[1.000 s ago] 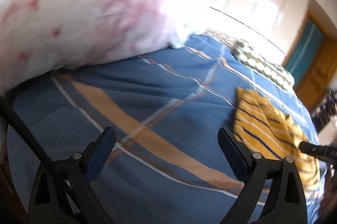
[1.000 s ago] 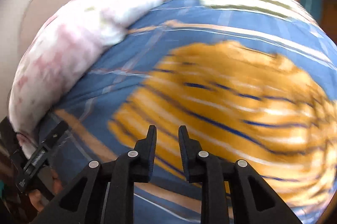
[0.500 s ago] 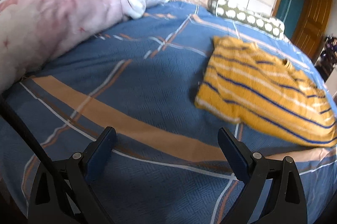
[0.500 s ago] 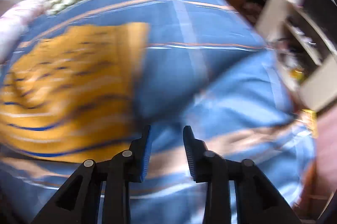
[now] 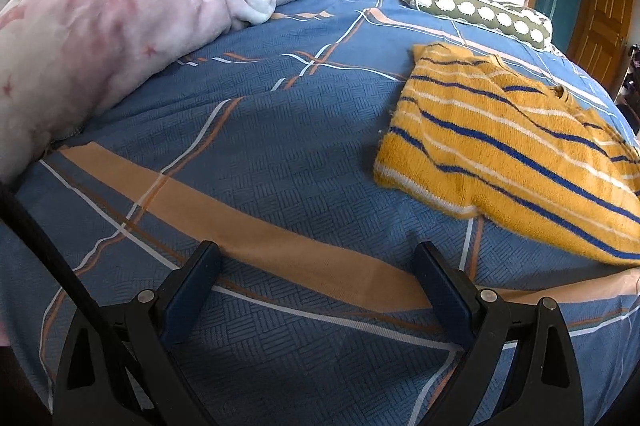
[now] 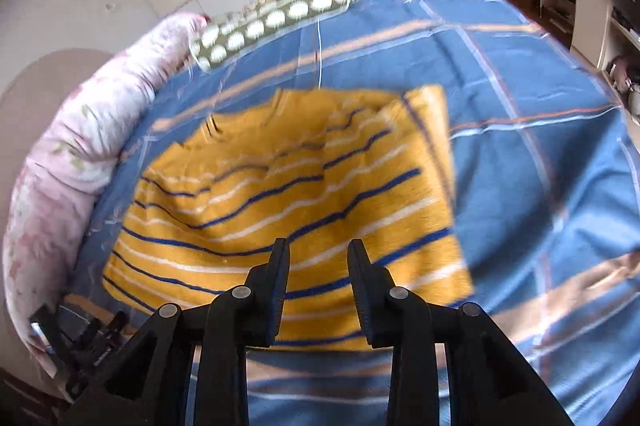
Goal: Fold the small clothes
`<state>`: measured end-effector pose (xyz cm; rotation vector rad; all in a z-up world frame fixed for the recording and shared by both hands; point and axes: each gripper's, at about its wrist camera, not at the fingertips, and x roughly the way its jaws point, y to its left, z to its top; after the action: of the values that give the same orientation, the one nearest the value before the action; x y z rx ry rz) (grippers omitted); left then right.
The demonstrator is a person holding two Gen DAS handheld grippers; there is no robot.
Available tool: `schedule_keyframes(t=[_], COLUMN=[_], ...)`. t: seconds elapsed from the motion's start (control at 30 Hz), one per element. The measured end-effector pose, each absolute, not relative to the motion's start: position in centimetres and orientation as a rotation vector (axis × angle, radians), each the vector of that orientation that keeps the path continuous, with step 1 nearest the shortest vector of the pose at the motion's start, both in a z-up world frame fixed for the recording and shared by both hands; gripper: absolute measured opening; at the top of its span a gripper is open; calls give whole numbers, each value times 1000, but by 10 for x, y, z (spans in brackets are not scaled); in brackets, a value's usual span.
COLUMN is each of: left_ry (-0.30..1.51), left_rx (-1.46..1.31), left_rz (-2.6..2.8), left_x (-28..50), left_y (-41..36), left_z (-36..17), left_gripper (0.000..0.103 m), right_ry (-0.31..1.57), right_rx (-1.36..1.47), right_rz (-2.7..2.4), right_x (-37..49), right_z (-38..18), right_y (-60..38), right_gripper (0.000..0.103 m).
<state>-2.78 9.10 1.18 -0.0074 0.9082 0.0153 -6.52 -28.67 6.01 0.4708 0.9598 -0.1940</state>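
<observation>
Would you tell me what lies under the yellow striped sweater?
The yellow striped sweater lies folded on the blue plaid bedspread, which shows all around it. Whatever is directly beneath or inside its folds is covered.

Nothing to read here: no lettering, labels, brands or numbers show up on anything in either wrist view right now.

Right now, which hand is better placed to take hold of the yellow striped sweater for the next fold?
Right, probably. The right tool hangs directly above the sweater, near its closest edge, jaws parted and empty. The left tool is open over bare bedspread; the sweater lies off to its side.
</observation>
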Motion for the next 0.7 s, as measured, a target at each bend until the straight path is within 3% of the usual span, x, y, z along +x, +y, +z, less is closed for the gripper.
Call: schedule_keyframes(t=[0.1, 0.17, 0.2, 0.4, 0.7], left_ry=[913, 916, 919, 927, 920], left_rx=[-14, -11, -8, -1, -8], left_rz=[8, 10, 12, 18, 6], left_x=[-27, -27, -26, -23, -26], left_y=[92, 92, 92, 90, 91], left_z=[12, 11, 11, 10, 10], left_gripper=[97, 98, 98, 99, 100], right_ry=[974, 961, 948, 880, 1055], right_rx=[492, 457, 428, 398, 432], right_rz=[-210, -237, -242, -21, -34], right_x=[-66, -68, -68, -48, 7], right_z=[42, 52, 58, 88, 30], right_y=[-304, -295, -289, -235, -207], right_gripper=[20, 22, 28, 27, 25])
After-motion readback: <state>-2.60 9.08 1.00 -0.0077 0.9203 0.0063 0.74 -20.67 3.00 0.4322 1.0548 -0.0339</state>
